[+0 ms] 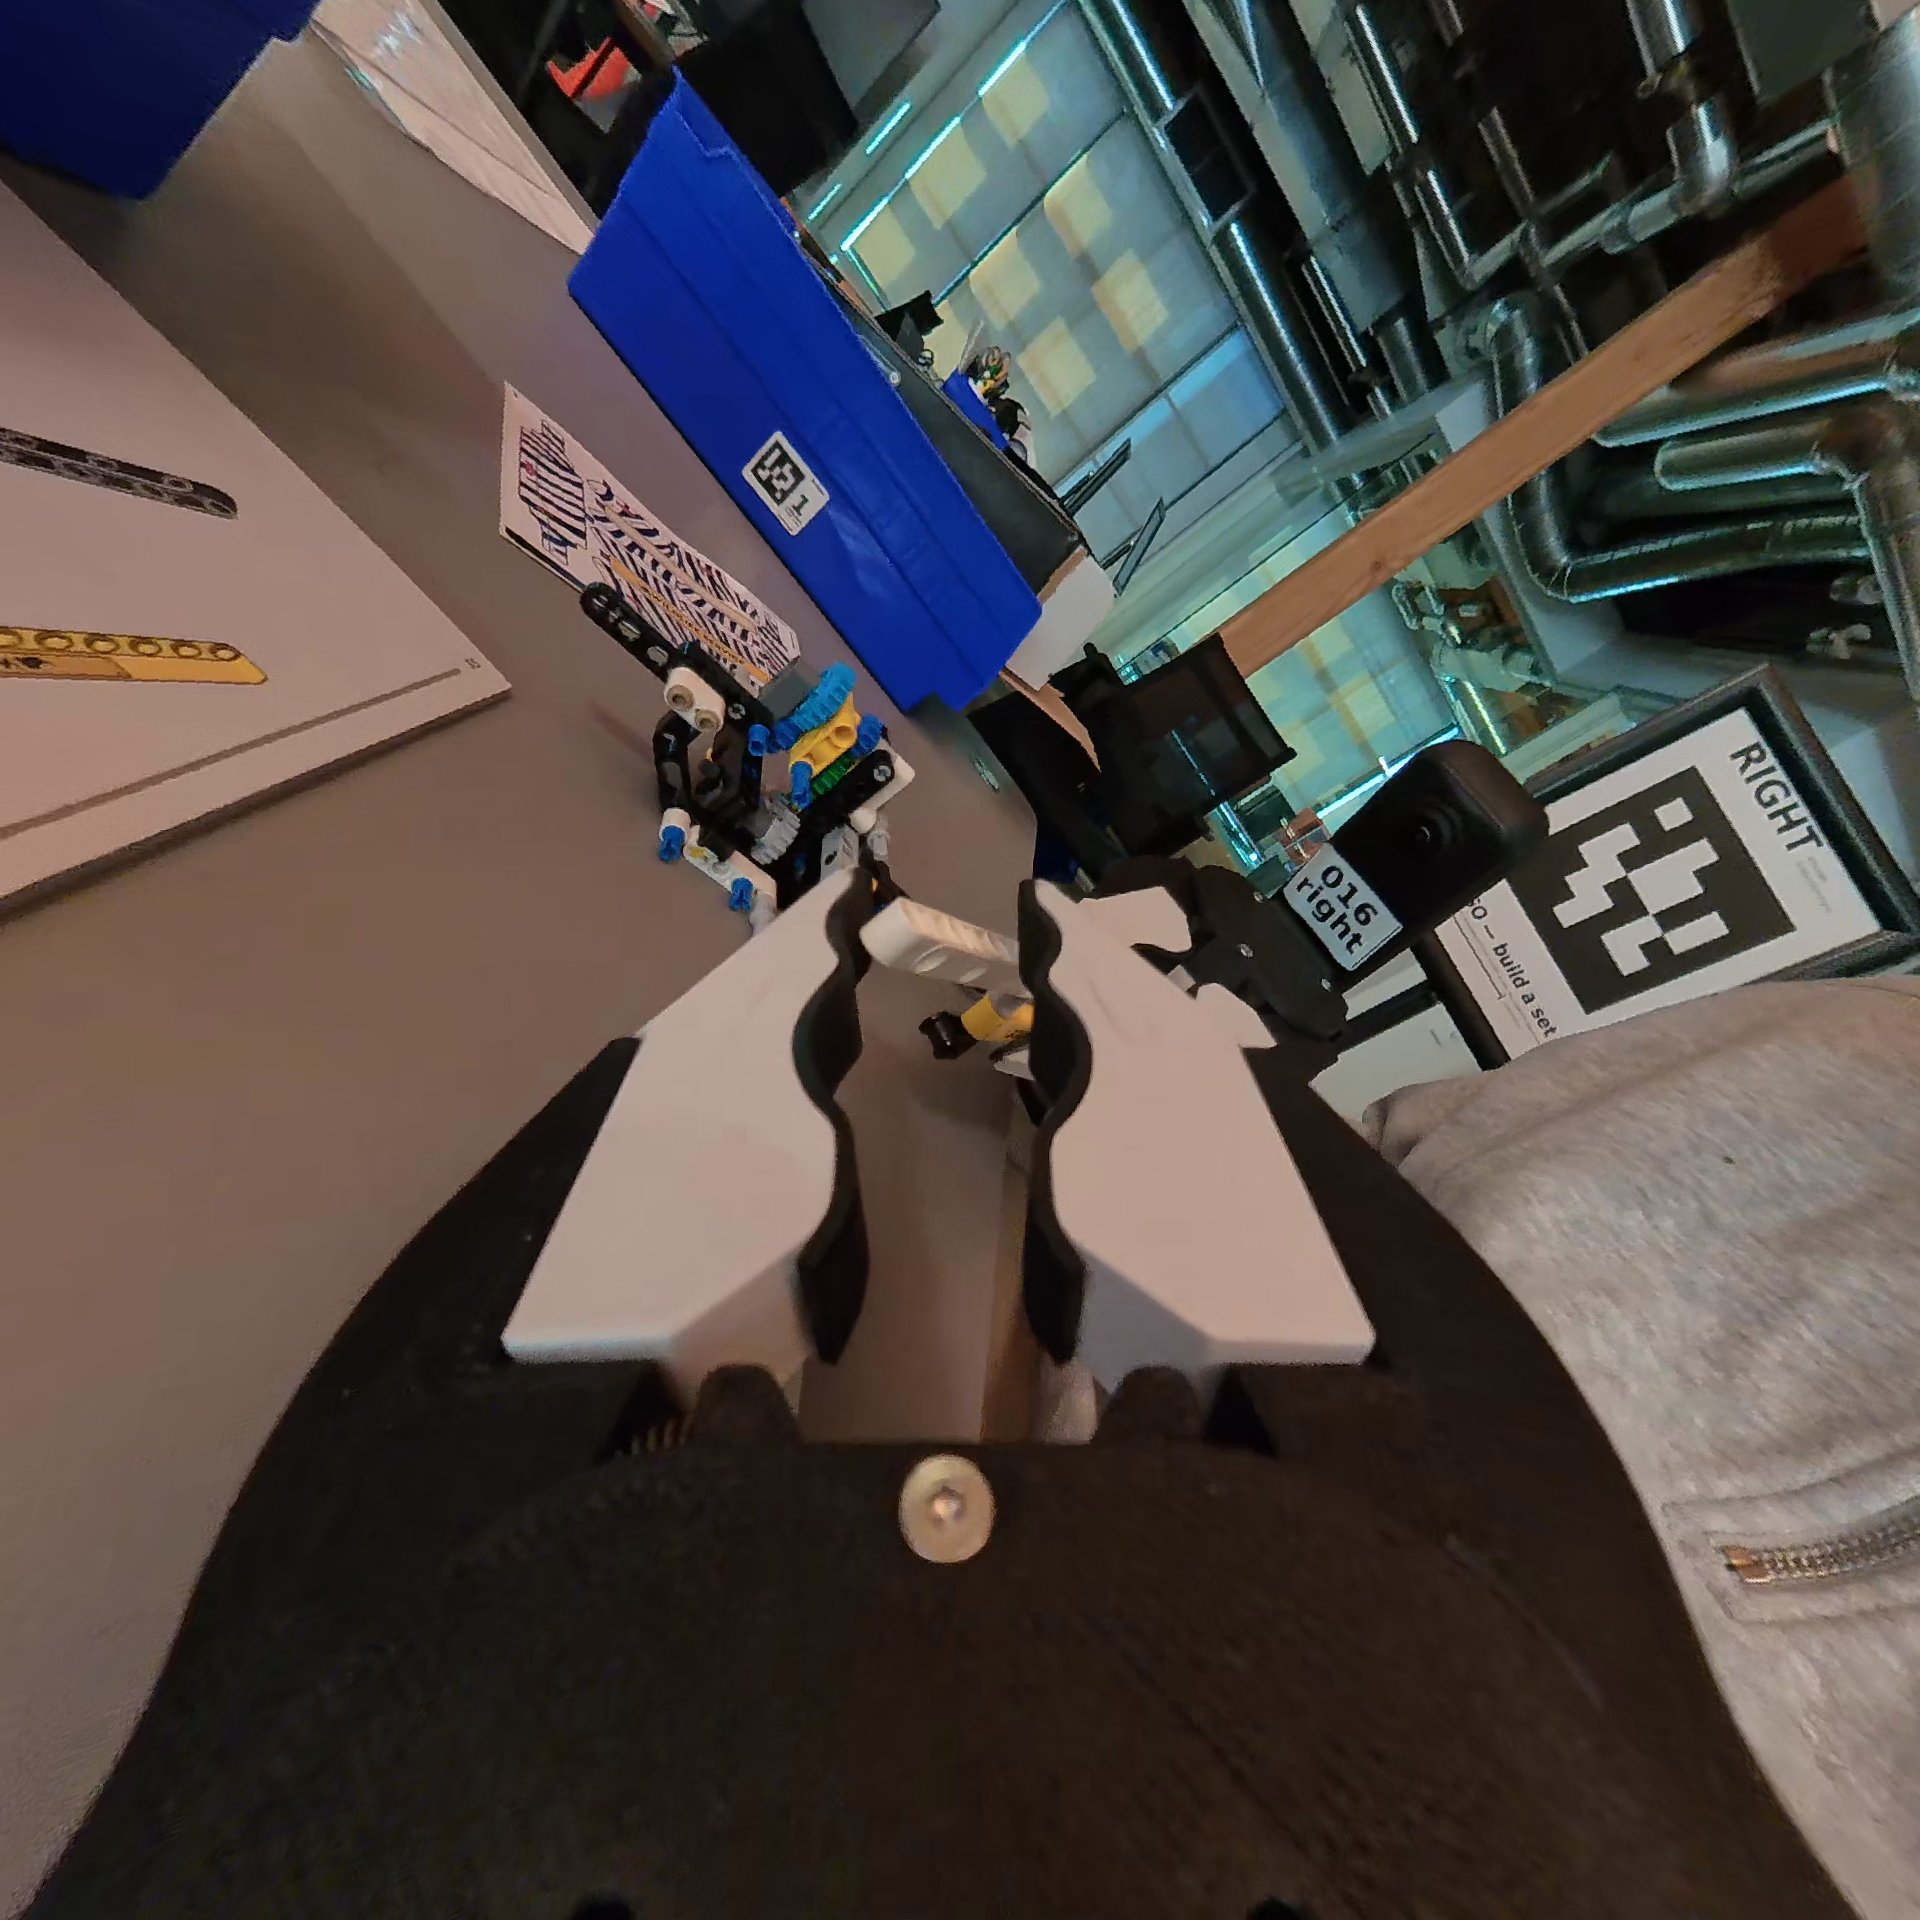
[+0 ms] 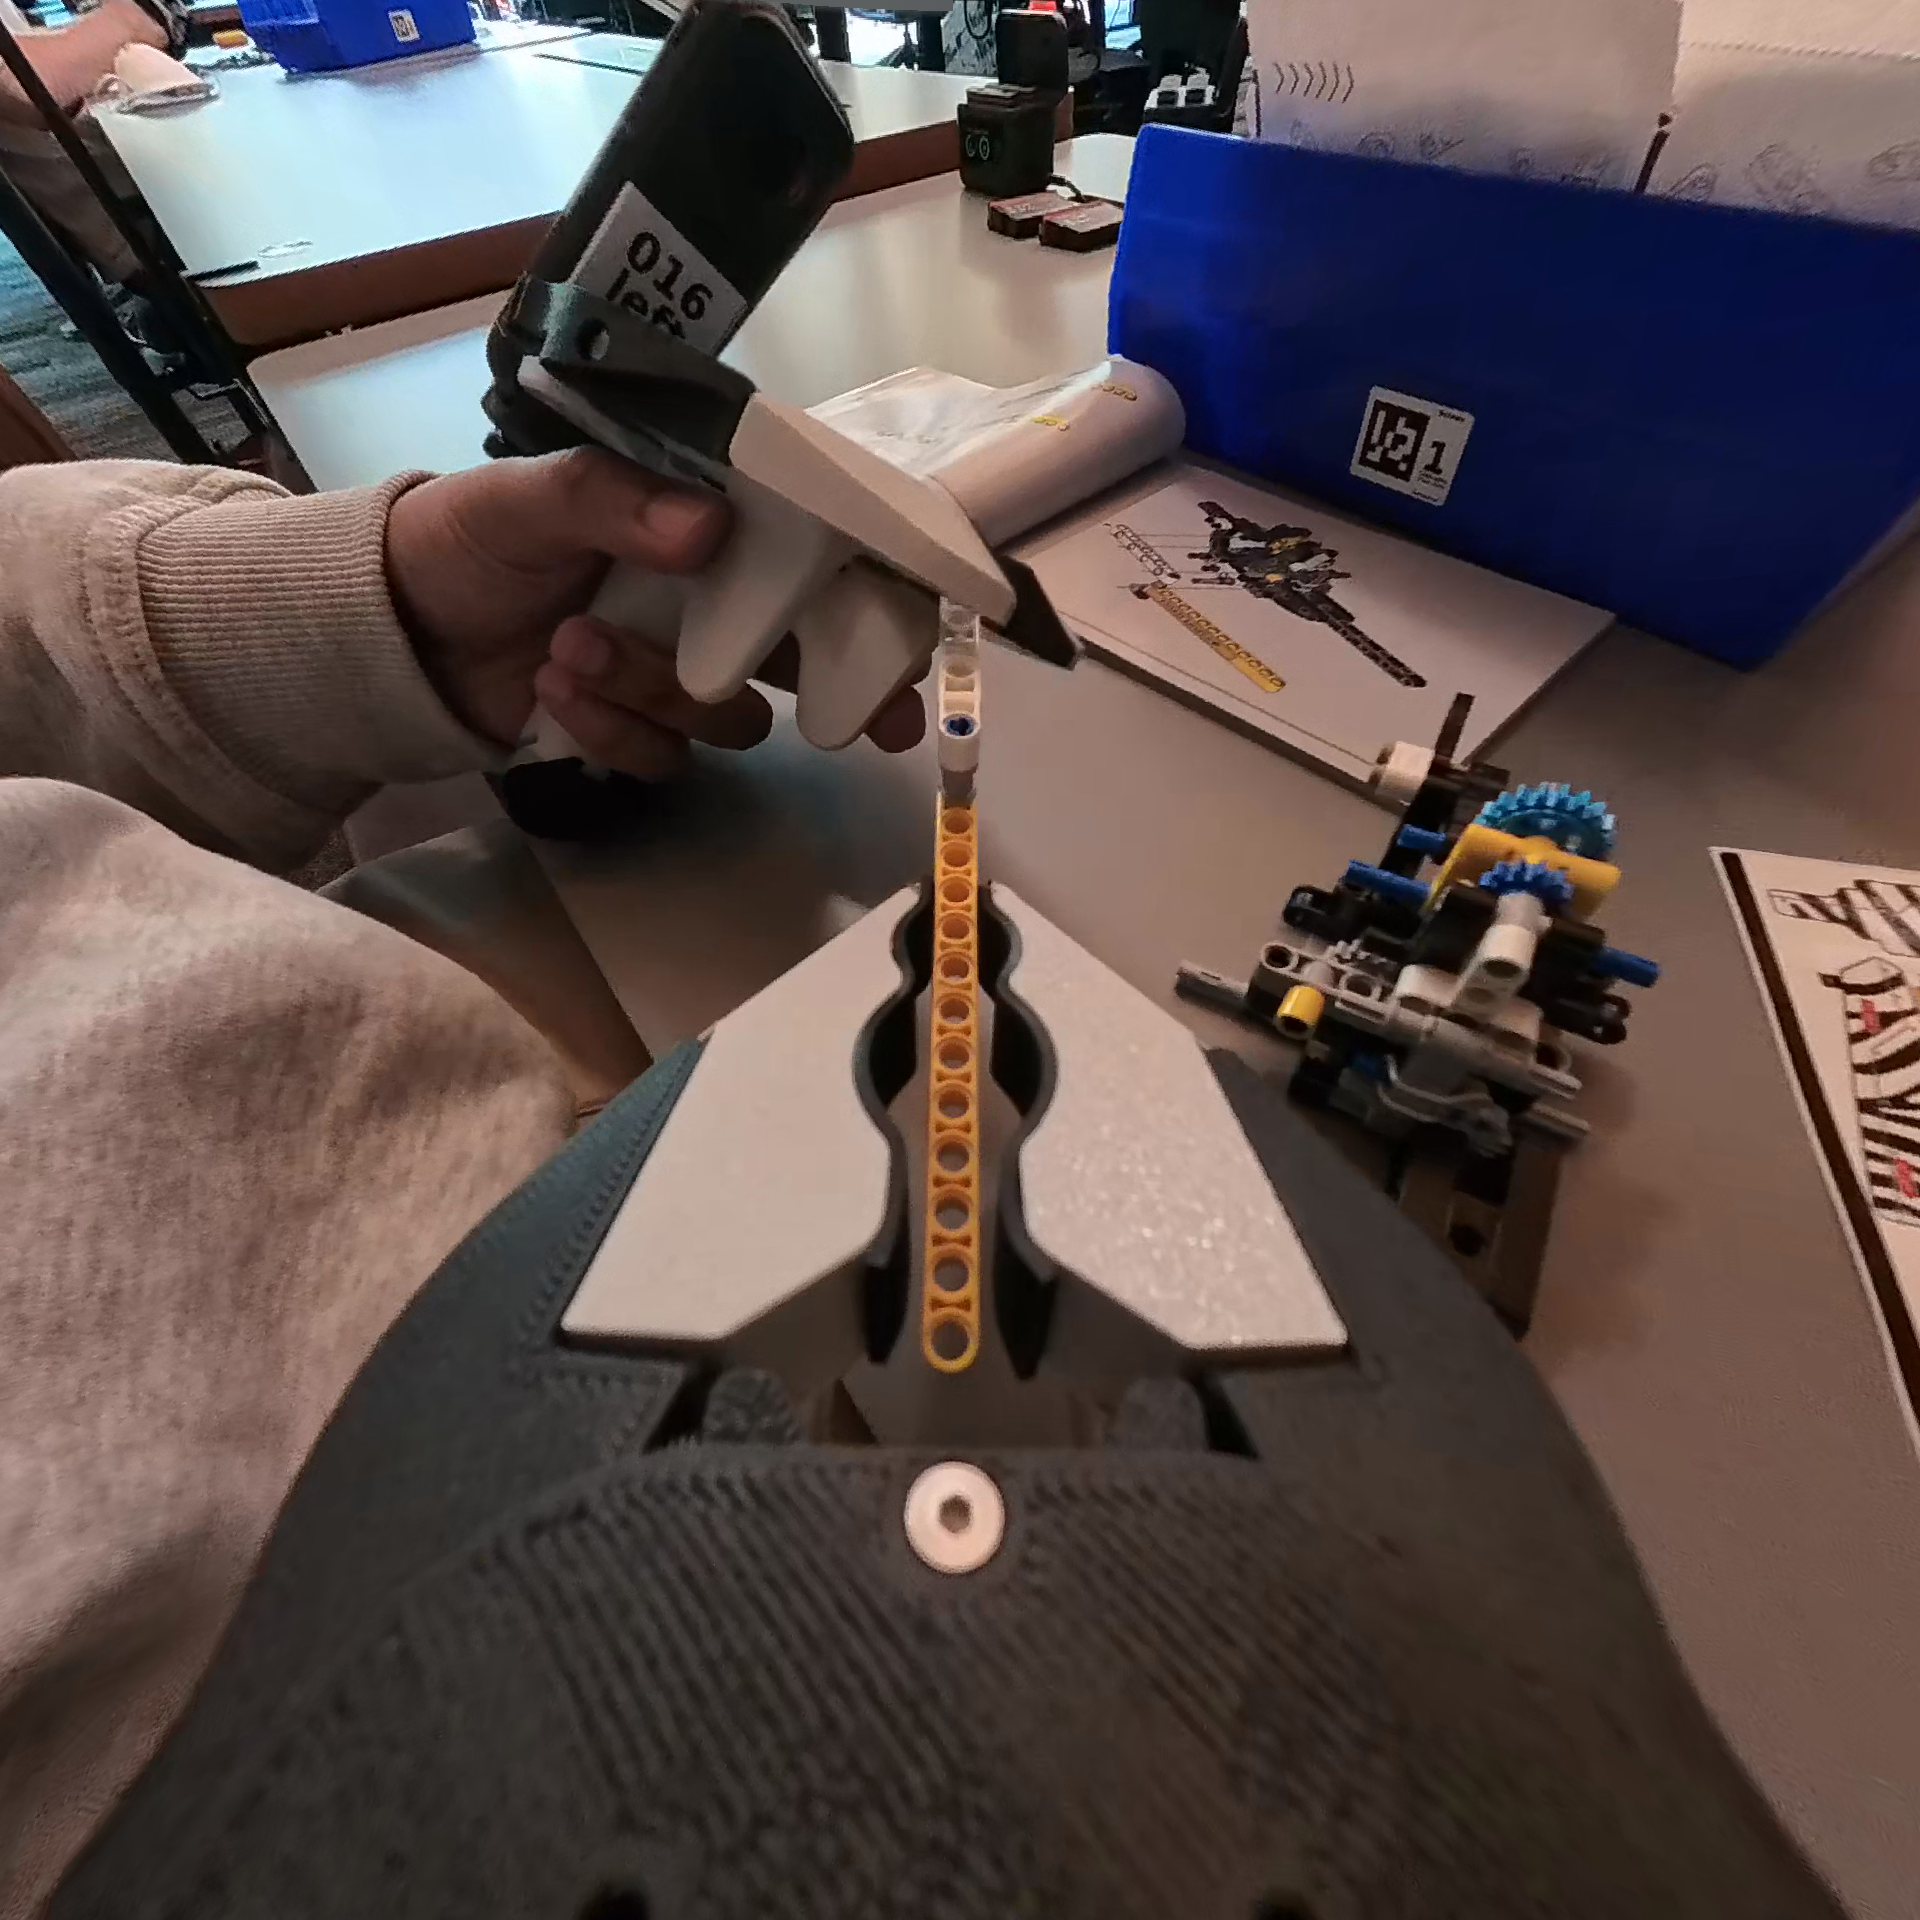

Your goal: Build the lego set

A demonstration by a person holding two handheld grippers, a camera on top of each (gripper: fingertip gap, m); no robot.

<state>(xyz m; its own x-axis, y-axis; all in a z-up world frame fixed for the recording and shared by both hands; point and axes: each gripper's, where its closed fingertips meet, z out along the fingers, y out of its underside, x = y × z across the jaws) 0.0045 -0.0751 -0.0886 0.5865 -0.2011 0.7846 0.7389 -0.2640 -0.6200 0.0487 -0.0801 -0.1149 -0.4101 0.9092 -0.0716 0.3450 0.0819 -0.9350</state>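
My right gripper (image 2: 956, 904) is shut on a long yellow beam (image 2: 956, 1091) that points away from me, above the table. My left gripper (image 2: 997, 623), held by a hand, is shut on a short white beam (image 2: 958, 686). The white beam hangs down and its lower end meets the far end of the yellow beam. In the left wrist view the white beam (image 1: 935, 940) sits between the tips of my left gripper (image 1: 940, 904), with the yellow beam's end (image 1: 992, 1018) just below it. The partly built model (image 2: 1455, 987) stands on the table to the right, apart from both grippers.
An open instruction booklet (image 2: 1299, 603) lies behind the grippers. A blue bin (image 2: 1558, 364) stands at the back right. A striped sticker sheet (image 2: 1849, 1039) lies at the right edge. A grey sleeve (image 2: 208, 1039) fills the left side. My hands' fingertips stand some 6 centimetres from each other.
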